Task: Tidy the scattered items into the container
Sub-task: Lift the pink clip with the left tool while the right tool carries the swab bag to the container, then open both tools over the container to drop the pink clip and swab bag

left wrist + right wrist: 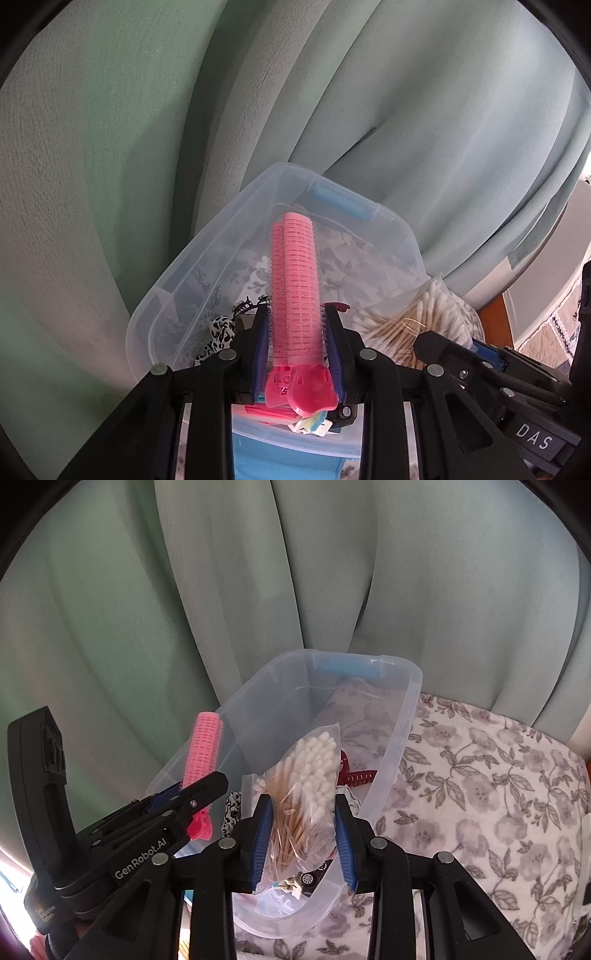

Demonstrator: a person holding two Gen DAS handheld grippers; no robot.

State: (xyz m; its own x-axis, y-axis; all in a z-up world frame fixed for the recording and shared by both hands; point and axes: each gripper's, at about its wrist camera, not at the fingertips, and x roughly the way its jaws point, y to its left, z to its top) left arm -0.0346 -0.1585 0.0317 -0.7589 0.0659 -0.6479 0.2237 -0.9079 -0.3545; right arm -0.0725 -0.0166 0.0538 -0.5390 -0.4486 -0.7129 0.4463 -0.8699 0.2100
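My left gripper (pixel 297 325) is shut on a pink hair-roller clip (pixel 295 280), held upright over the clear plastic container (pixel 207 258). The clip also shows in the right wrist view (pixel 203 760), with the left gripper (pixel 192 794) to the left. My right gripper (pixel 304 808) is shut on a clear bag of cotton swabs (pixel 308 775), held above the container (pixel 399 720). The bag shows in the left wrist view (pixel 410 317). Inside the container lie a dark red hair claw (pixel 354 775), a black-and-white patterned scrunchie (pixel 218 332) and small items near the front.
The container stands on a floral cloth (pixel 480 782) against a pale green curtain (pixel 295 572). The container has a blue handle (pixel 340 206) on its far rim. The cloth stretches to the right of the container.
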